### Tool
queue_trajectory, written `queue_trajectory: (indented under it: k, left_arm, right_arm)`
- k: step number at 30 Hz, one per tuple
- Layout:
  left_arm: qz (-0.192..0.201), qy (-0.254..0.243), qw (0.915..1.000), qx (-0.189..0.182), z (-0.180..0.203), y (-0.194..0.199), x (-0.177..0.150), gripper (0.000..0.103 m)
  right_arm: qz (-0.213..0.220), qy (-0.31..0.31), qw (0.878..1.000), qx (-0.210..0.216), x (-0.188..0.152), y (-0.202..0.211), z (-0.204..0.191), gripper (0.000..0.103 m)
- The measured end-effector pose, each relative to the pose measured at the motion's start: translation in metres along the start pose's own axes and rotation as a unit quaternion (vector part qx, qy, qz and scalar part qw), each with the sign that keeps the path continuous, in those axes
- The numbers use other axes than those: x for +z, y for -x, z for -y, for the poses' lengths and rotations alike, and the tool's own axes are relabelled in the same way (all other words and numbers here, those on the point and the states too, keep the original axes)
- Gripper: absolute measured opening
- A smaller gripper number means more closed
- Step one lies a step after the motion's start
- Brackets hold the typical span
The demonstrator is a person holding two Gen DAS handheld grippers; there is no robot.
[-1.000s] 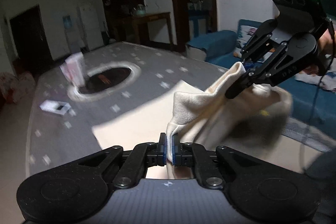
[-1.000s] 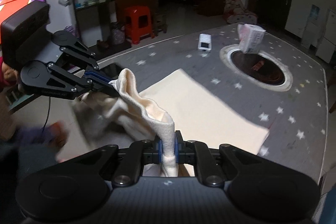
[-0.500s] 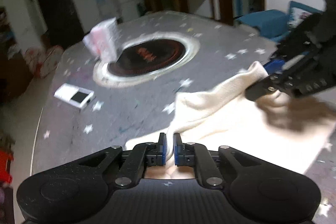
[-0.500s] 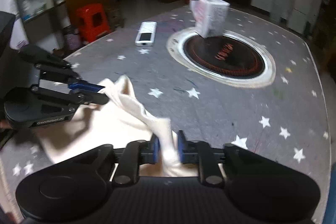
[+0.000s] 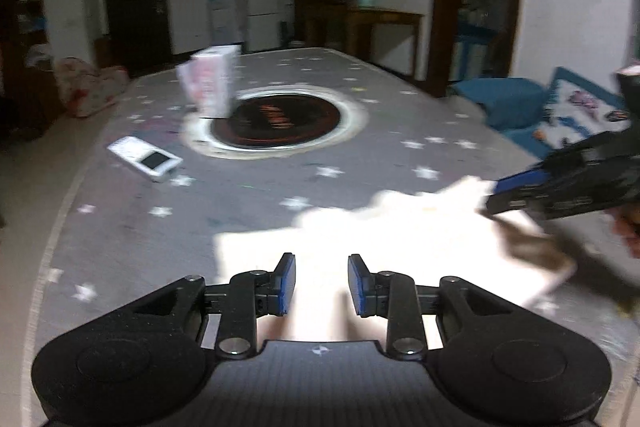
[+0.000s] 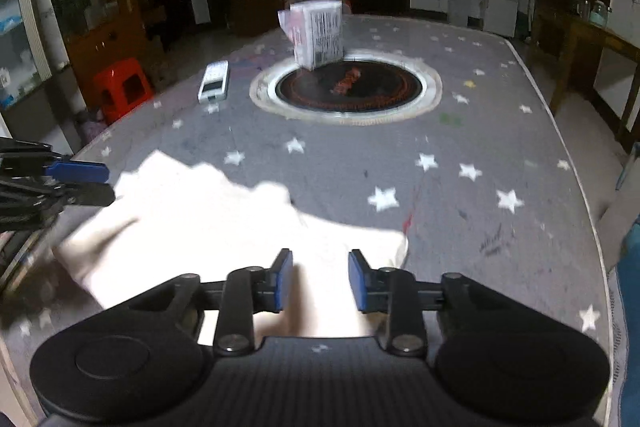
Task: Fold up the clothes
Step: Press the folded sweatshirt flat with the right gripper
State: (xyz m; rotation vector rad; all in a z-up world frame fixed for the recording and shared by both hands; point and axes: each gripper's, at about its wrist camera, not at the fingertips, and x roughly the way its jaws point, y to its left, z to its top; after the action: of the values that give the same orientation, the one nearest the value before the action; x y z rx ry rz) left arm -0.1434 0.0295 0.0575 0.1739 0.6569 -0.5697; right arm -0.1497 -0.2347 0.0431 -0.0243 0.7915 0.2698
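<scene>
A cream cloth (image 5: 384, 239) lies flat on the grey star-patterned table; it also shows in the right wrist view (image 6: 208, 223). My left gripper (image 5: 319, 283) is open and empty just above the cloth's near part. My right gripper (image 6: 319, 281) is open and empty over the cloth's other near edge. The right gripper shows at the right of the left wrist view (image 5: 520, 191), its blue-padded fingertips apart at the cloth's far corner. The left gripper shows at the left of the right wrist view (image 6: 80, 183), fingers apart beside the cloth.
A round black hotplate (image 6: 348, 87) sits in the table's middle. A white tissue pack (image 6: 316, 31) stands at its rim. A white remote (image 6: 214, 81) lies to its left. A red stool (image 6: 122, 89) stands off the table's left edge. Blue sofa cushions (image 5: 504, 99) lie beyond the right edge.
Both grippers held the cloth's folded edge, carried it forward and down, then opened. The cloth now lies on the table and both grippers are empty.
</scene>
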Motion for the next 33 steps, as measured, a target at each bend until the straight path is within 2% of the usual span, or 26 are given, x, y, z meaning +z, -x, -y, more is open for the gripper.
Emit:
queue_trajectory:
  k: [5,16,23,33]
  left_arm:
    - [-0.032,-0.002,0.9995,-0.002,0.013,-0.023,-0.012,0.031]
    - [-0.035,0.007,0.9993,-0.008,0.012,-0.022,-0.021,0.032]
    - [-0.025,0.014,0.9996,-0.001,0.003,-0.007,-0.022,0.036]
    - [-0.027,0.032,0.9991,0.0,-0.005,0.002,-0.032,0.037]
  right_arm:
    - [-0.014,-0.01,1.0,-0.009,-0.001,-0.018,0.006,0.015]
    - [-0.024,0.016,1.0,0.006,0.017,-0.038,-0.014,0.015]
    - [-0.031,0.036,0.999,0.015,0.028,-0.049,-0.029,0.015]
    - [-0.041,0.079,0.996,0.026,0.04,-0.056,-0.059,0.015]
